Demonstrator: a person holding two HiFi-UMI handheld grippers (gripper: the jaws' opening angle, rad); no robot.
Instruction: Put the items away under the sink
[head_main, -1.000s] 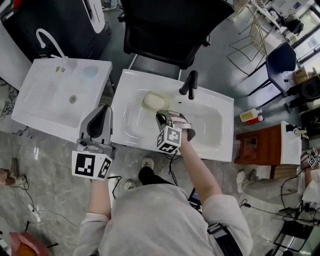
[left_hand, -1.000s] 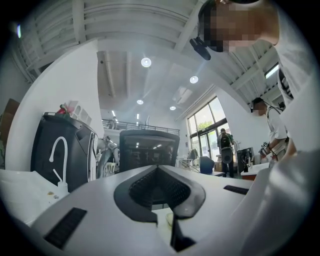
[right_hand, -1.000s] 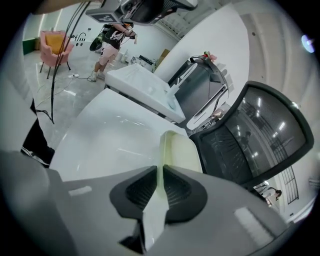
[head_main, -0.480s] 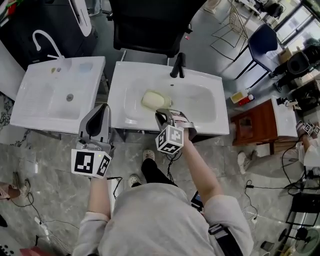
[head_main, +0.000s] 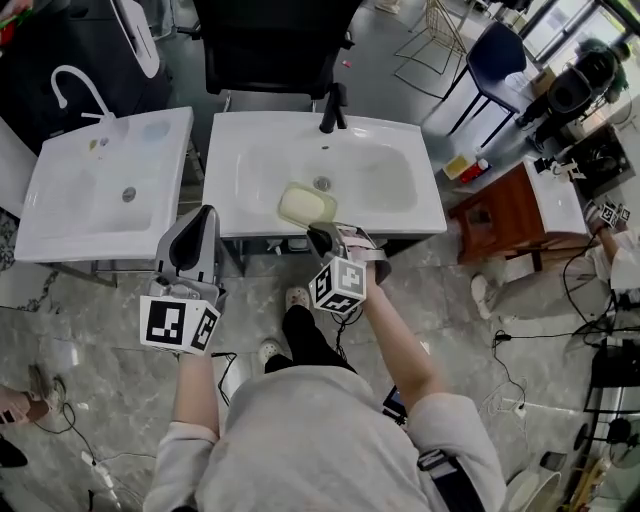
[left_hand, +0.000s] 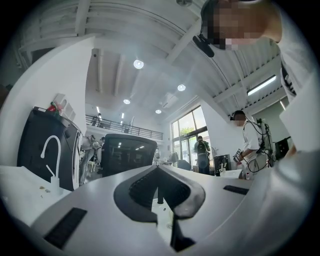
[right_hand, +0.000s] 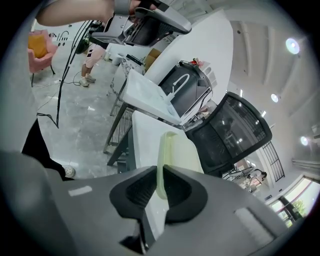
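Right gripper (right_hand: 161, 175) clamps the rim of a pale green tub (head_main: 305, 206) over the white sink's (head_main: 425, 212) front edge. Left gripper (left_hand: 158, 172) jaws together, nothing between; held near sink front.

Grey marbled floor (head_main: 100, 400) lies underfoot. A black office chair (head_main: 270, 40) stands at twelve o'clock, a blue chair (head_main: 495, 50) at one, a brown wooden cabinet (head_main: 495, 215) at three. Round ceiling lights (left_hand: 138, 64) glow overhead; tall windows (left_hand: 187, 132) stand beyond.

Left tool (head_main: 207, 216) jaws together; right tool (head_main: 318, 233) clamps the pale-green dish (head_main: 304, 205).
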